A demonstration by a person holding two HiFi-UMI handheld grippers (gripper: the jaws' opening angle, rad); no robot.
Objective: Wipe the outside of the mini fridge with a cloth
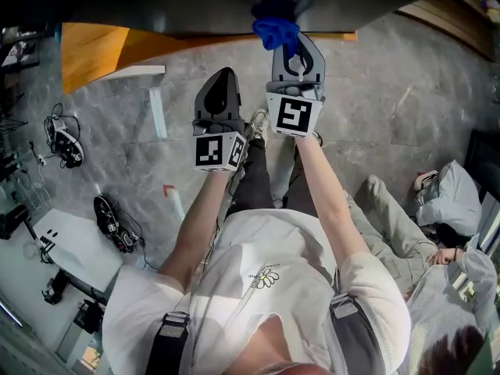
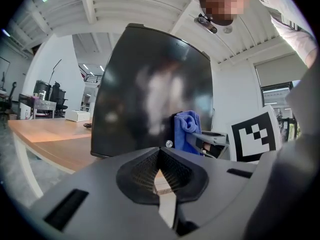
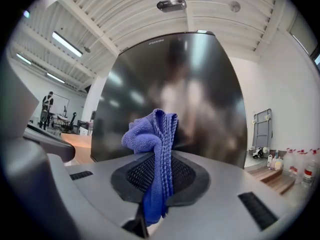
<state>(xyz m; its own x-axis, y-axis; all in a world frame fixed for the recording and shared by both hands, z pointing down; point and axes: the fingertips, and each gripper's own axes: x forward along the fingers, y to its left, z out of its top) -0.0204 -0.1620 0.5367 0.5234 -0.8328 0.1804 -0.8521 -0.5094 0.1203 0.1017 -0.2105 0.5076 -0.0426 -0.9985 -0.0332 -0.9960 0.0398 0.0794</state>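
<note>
- Left gripper (image 1: 223, 80): your jaws are pressed together with nothing between them. You hold it just beside the other gripper, apparently idle, which leaves the wiping to your right hand.
- Right gripper (image 1: 297, 53): your jaws are clamped on the crumpled blue microfibre cloth (image 3: 156, 144). A bunch of it stands proud of the jaw tips, so fabric rather than plastic would meet the surface.
- Glossy black mini fridge (image 3: 195, 94): it stands upright on the pale wooden tabletop (image 2: 45, 139), directly ahead of both grippers. You have raised the cloth close to its dark panel, though whether the two touch cannot be told.
- Judged stage: the cloth is presented for a stroke, and most of the exterior probably remains to be wiped.
</note>
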